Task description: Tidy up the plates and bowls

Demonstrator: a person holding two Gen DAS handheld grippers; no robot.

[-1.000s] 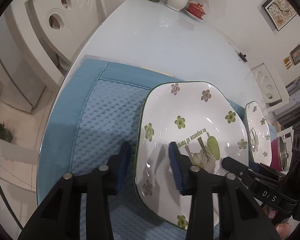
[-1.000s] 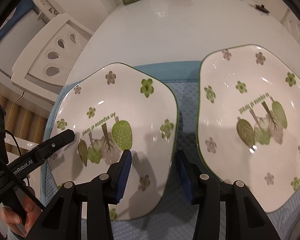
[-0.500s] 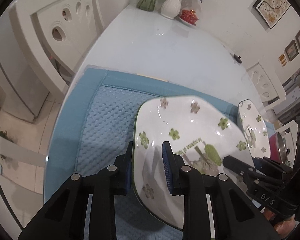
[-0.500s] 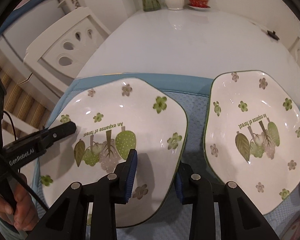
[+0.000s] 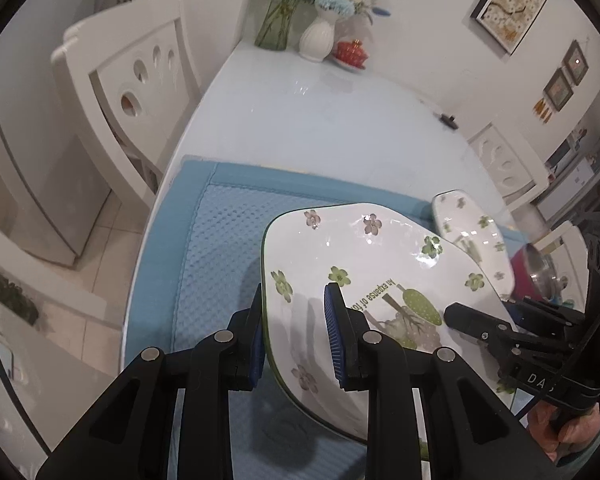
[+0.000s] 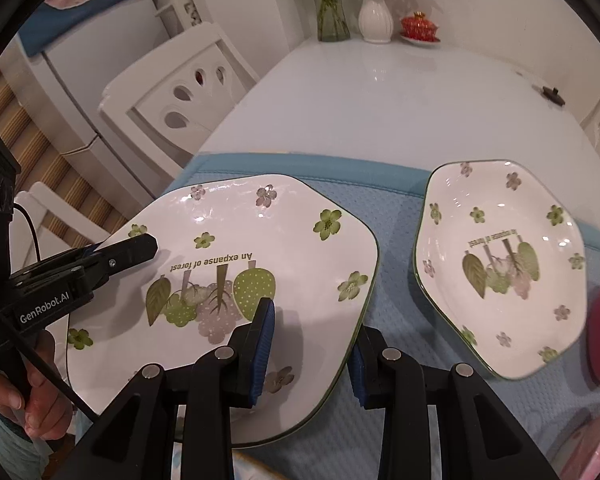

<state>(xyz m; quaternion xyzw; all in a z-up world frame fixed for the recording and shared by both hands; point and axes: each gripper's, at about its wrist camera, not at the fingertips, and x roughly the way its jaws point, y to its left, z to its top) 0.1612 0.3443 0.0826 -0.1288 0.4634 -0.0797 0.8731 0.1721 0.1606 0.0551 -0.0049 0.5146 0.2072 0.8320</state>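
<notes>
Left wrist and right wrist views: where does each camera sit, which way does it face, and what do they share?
Left wrist: on the left tool, looking down along its fingers at the lifted plate whose left rim it grips; the right tool and a hand show at right.
Right wrist: on the right tool, gripping the same plate's right rim; the left tool and the other hand show at left.
Shared: that plate, the second plate on the blue mat, the white table.

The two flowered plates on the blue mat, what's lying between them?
Nothing: in the right wrist view only a bare strip of blue mat separates the held plate from the second plate.
</notes>
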